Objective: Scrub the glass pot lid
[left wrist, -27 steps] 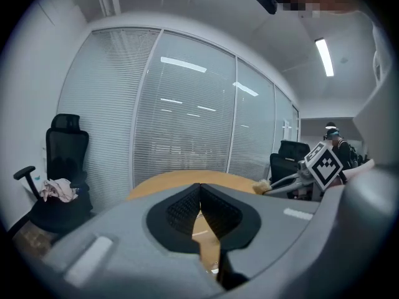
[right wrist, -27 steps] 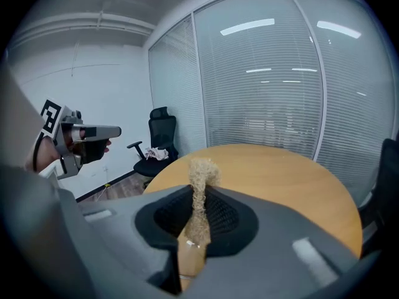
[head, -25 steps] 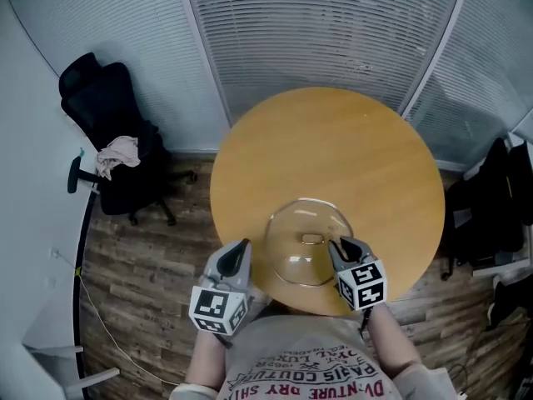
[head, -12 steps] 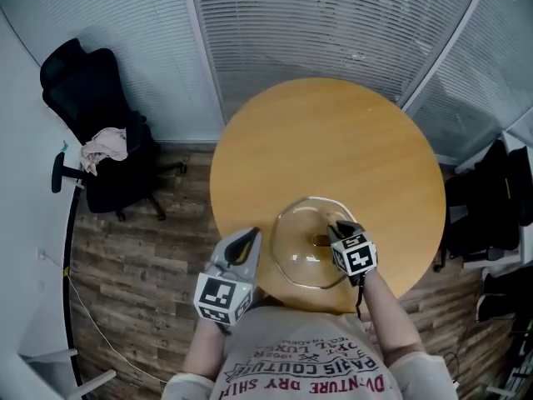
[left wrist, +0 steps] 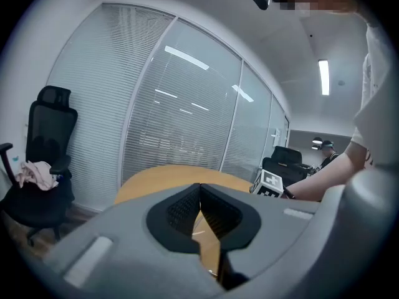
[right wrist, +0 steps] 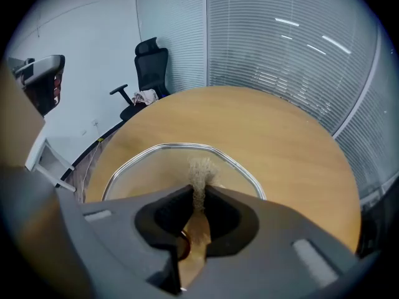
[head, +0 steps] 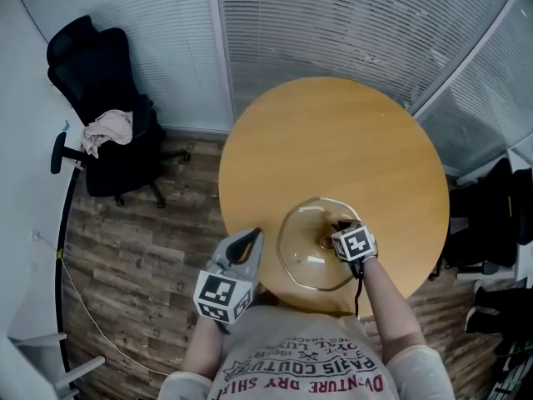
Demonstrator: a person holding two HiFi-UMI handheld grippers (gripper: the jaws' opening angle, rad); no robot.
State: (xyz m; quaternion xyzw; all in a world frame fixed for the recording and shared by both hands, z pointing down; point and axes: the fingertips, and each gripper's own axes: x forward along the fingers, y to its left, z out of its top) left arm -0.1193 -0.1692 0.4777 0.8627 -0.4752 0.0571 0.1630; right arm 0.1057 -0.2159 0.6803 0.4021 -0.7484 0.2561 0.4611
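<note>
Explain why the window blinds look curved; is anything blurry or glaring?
Head view: the wide-angle lens bows the white slatted blinds; left gripper view: ceiling-light reflections streak the glass wall; right gripper view: the fuzzy tan scrubber in the right tongs looks soft.

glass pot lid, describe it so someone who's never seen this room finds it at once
Find the round wooden table by the blinds. The glass pot lid lies at its near edge, under the right gripper. It is the only thing lying there: a clear dome with a metal rim.
</note>
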